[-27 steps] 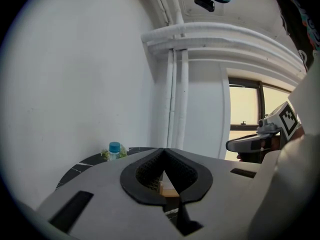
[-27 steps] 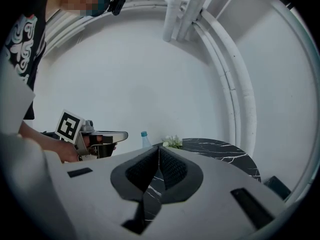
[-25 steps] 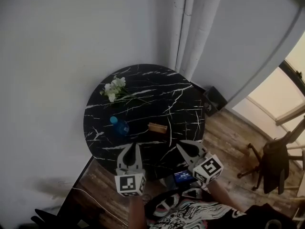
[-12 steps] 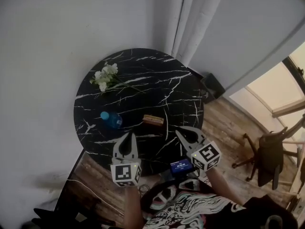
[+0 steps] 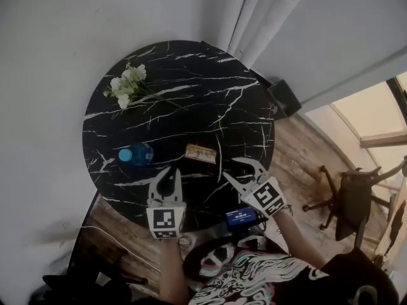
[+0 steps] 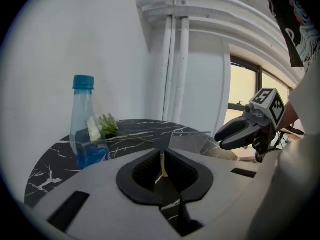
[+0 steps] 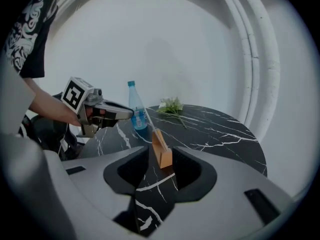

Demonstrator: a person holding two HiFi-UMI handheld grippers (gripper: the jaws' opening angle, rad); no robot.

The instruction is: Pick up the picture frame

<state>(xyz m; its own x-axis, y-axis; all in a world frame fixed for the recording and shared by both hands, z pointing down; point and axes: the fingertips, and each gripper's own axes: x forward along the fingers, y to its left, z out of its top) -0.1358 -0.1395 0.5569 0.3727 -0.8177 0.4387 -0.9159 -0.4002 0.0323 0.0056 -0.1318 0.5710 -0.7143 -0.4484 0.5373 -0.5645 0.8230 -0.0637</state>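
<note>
Screen [image 5: 240, 216] only in head view

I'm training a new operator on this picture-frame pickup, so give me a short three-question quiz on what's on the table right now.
1. Multiple choice: in the head view, what stands left of the picture frame on the table? A) a blue-capped bottle B) a mug C) a lamp
2. True or false: the left tool is shut on the bottle.
3. Short answer: which thing lies flat on the table, on the side far from the person?
Key: 1 A. 2 False: its jaws are together and empty, and the bottle stands apart from them. 3 The flowers.
</note>
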